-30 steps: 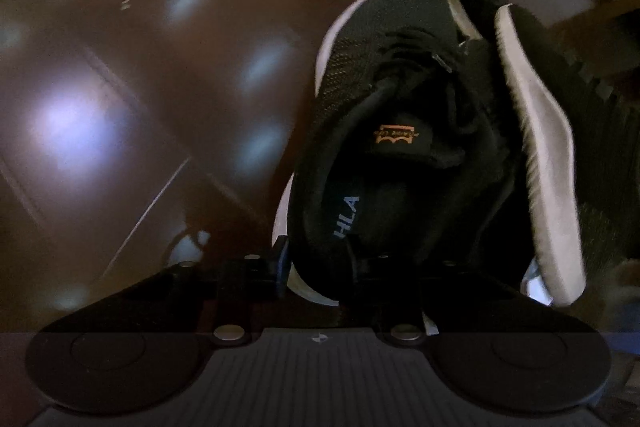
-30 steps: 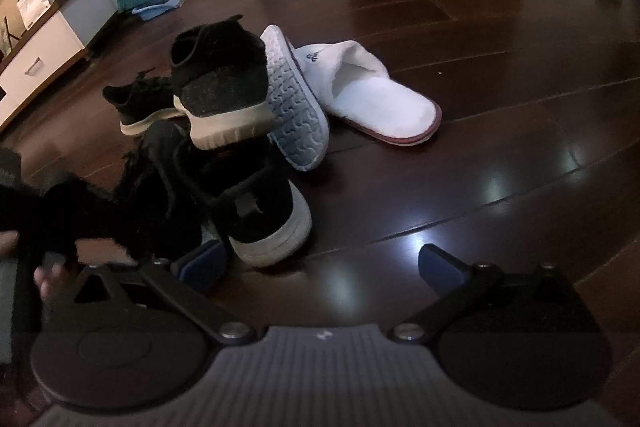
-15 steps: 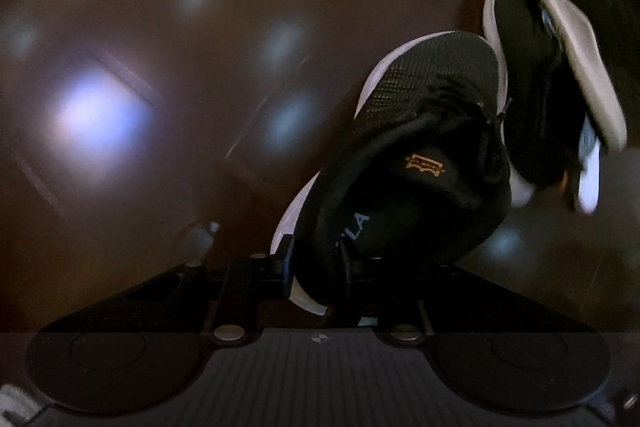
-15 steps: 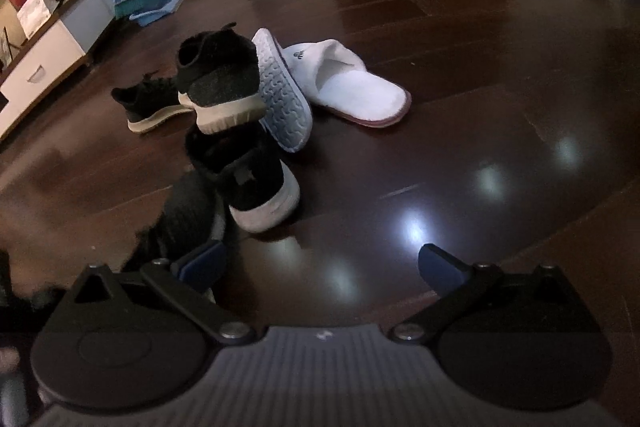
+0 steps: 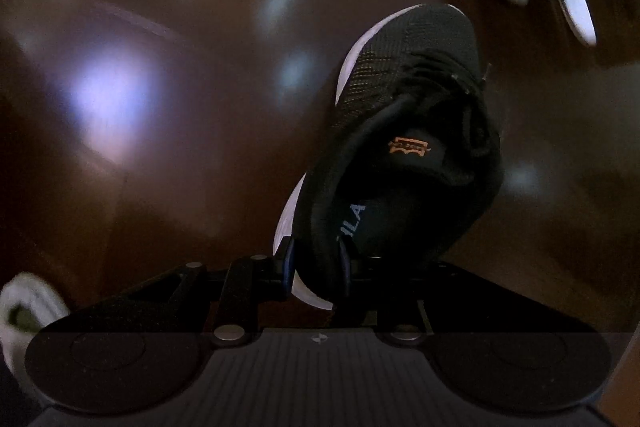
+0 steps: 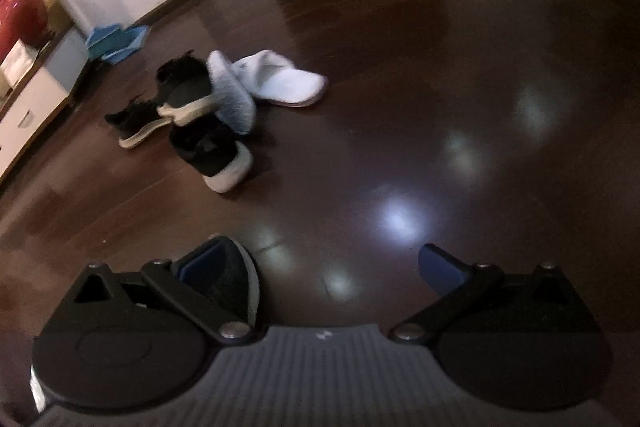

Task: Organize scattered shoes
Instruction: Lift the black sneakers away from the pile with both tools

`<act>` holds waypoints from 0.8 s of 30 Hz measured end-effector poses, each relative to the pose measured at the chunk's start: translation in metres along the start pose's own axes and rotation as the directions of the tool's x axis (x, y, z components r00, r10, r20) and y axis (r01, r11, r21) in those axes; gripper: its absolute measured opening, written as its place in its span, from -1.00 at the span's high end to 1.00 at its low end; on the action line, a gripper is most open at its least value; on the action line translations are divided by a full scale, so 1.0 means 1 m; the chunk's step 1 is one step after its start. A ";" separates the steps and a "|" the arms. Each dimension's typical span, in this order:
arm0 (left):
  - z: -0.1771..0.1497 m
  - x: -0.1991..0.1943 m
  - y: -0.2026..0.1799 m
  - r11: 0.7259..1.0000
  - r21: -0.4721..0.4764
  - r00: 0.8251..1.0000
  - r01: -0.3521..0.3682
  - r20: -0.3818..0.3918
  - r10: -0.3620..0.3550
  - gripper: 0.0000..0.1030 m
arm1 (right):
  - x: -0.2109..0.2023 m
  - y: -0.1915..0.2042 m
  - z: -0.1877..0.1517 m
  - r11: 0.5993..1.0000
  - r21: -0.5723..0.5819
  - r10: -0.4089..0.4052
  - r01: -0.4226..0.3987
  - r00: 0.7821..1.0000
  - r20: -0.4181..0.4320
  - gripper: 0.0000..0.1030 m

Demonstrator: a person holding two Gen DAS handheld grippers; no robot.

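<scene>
Dark wooden floor (image 6: pixel 400 67): left claw (image 5: pixel 316 267) is carrying a black sneaker (image 5: pixel 400 147), clenched on its heel collar.
Right claw (image 6: pixel 320 263) is hanging released; judging next, the sneaker needs setting down neatly, away from the shoe pile (image 6: pixel 216 115).

Glossy dark wooden floor (image 6: pixel 400 75) reflects lights; white cabinets (image 6: pixel 28 107) line the wall.

Dark wood floor (image 6: pixel 440 75) (glossy): sneakers (image 6: pixel 212 155), white slipper (image 6: pixel 284 83).

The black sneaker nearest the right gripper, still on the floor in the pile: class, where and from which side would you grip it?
Probably the heel collar of the black sneaker, from above. Its opening faces up, so one finger could go inside. The right gripper is open and empty.
</scene>
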State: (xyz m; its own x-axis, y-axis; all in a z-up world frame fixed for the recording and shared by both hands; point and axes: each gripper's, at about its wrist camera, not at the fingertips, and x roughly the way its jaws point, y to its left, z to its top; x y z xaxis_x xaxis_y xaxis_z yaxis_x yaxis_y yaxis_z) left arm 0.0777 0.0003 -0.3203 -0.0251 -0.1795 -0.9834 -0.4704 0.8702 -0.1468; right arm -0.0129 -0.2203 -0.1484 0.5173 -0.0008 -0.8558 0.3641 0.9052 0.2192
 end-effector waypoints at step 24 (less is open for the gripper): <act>-0.161 0.022 -0.026 0.893 0.430 0.987 -0.130 -0.031 0.159 0.46 | -0.048 -0.065 -0.074 0.981 0.184 -0.043 0.057 0.996 -0.079 -1.00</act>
State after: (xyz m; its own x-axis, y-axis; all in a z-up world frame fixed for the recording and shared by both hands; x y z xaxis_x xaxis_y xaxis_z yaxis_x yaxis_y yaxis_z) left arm -0.0528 -0.0999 -0.3209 -0.1272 -0.0534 -0.9904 -0.0377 0.9981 -0.0490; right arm -0.1190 -0.2479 -0.1566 0.4383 -0.0065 -0.8988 0.5293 0.8100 0.2523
